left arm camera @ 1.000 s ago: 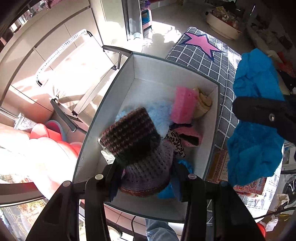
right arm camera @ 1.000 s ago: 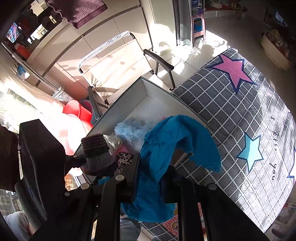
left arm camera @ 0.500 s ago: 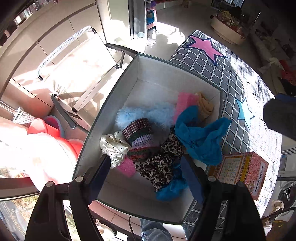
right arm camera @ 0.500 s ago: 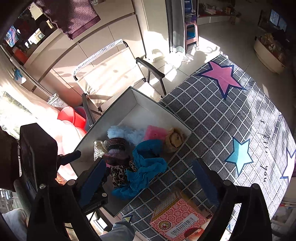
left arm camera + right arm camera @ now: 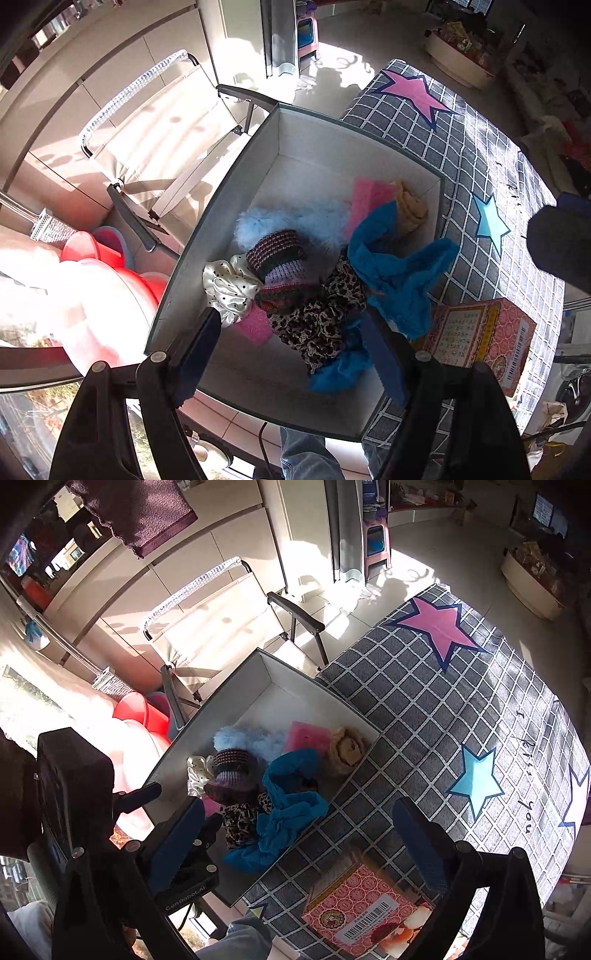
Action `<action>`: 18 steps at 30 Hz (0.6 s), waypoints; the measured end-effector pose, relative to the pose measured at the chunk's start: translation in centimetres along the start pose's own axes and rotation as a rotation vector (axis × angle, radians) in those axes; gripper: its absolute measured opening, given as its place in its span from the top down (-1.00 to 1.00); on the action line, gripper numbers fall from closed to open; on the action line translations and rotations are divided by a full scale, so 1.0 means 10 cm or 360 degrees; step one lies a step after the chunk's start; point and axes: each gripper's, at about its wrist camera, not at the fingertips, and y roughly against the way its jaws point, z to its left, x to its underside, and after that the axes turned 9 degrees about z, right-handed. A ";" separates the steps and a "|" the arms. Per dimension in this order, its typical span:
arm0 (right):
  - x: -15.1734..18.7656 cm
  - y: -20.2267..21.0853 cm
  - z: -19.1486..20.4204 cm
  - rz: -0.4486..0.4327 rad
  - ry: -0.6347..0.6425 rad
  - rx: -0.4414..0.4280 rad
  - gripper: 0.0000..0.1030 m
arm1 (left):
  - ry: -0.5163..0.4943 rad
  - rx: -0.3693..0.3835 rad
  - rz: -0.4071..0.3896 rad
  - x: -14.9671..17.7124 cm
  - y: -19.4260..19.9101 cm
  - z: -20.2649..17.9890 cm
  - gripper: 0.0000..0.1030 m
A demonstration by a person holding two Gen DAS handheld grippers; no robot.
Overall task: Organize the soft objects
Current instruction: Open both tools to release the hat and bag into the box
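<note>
A grey box point(image 5: 229, 192) with a white inside holds several soft things: a striped knit hat point(image 5: 279, 260), a blue cloth point(image 5: 397, 266) draped over its right rim, a leopard-print cloth point(image 5: 321, 317), a white dotted scrunchie point(image 5: 229, 286), a pale blue fluffy piece point(image 5: 295, 221), a pink sponge point(image 5: 369, 197) and a tan cloth point(image 5: 410, 208). My left gripper point(image 5: 295, 354) is open and empty above the box's near end. My right gripper point(image 5: 299, 845) is open and empty above the box's right rim point(image 5: 332, 801); the hat point(image 5: 231, 771) and blue cloth point(image 5: 291, 805) lie below it.
The box stands on a grey checked cloth with stars point(image 5: 443, 709). A pink printed carton point(image 5: 362, 908) lies by the box's near right corner, also in the left wrist view point(image 5: 480, 336). A folding chair point(image 5: 166, 147) and red tubs point(image 5: 110, 258) stand left of the box.
My left gripper opened and dropped the knit hat into the box. My right gripper opened and dropped the blue cloth onto the box's right rim. Both grippers rose away.
</note>
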 end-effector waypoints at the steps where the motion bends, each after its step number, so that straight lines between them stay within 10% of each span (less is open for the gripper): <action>1: 0.00 0.00 0.00 -0.0001 0.0000 -0.0002 -0.99 | 0.0004 0.0005 0.0004 0.00 0.00 0.00 -0.57; 18: 0.05 0.03 0.00 -0.0004 -0.0012 -0.0004 -0.99 | -0.0009 -0.0007 0.0023 0.03 -0.01 -0.03 -0.59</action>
